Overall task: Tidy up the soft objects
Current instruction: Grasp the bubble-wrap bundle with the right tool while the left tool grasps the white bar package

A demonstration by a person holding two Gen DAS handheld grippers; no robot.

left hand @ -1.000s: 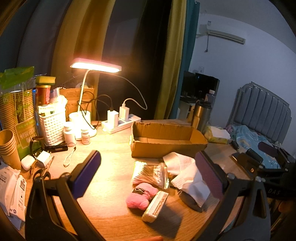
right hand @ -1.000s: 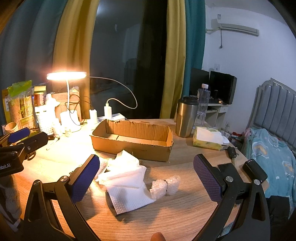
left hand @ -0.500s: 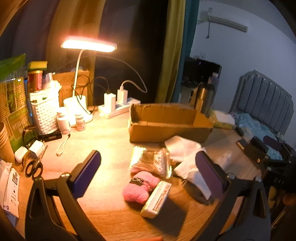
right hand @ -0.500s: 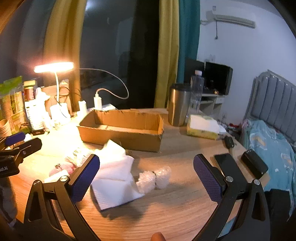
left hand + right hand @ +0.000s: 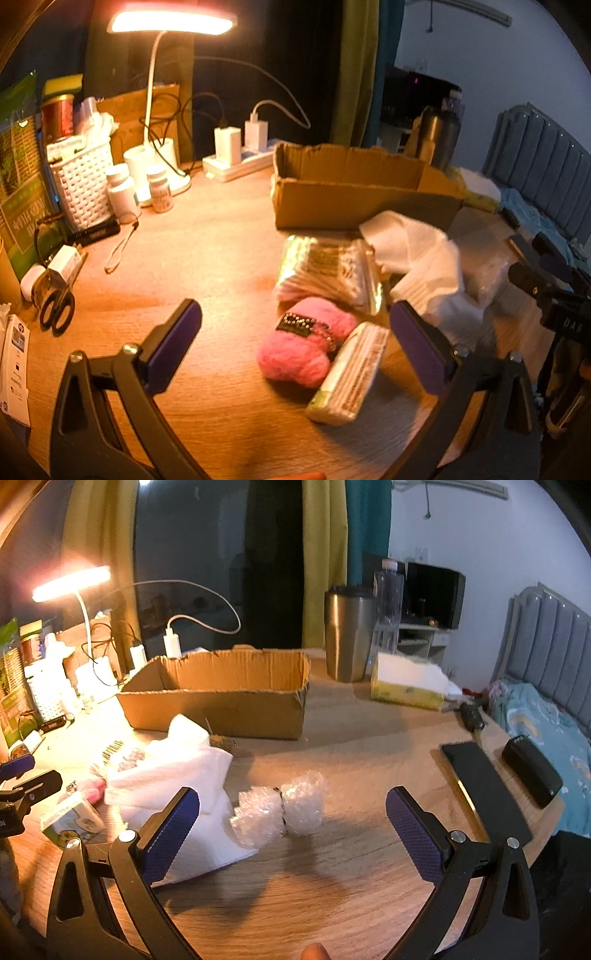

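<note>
A pink fluffy pouch (image 5: pixel 299 347) lies on the wooden table, just ahead of my open left gripper (image 5: pixel 295 343). A small wrapped pack (image 5: pixel 349 373) leans against it. Behind them sit a bag of cotton swabs (image 5: pixel 325 269) and white tissues (image 5: pixel 424 266). The open cardboard box (image 5: pixel 354 199) stands further back. In the right wrist view, a bubble wrap roll (image 5: pixel 280 808) lies just ahead of my open right gripper (image 5: pixel 291 823), beside the white tissues (image 5: pixel 173 775) and in front of the cardboard box (image 5: pixel 221 701). Neither gripper holds anything.
A lit desk lamp (image 5: pixel 170 26), white basket (image 5: pixel 83 181), pill bottles (image 5: pixel 122 192), power strip (image 5: pixel 236 162) and scissors (image 5: pixel 55 306) crowd the left. A steel tumbler (image 5: pixel 347 635), tissue pack (image 5: pixel 406 679), phone (image 5: pixel 480 786) and black case (image 5: pixel 532 775) sit at the right.
Both grippers have come lower and closer to the table. The pink pouch now sits between the left fingers' line, and the bubble wrap is nearer the right gripper.
</note>
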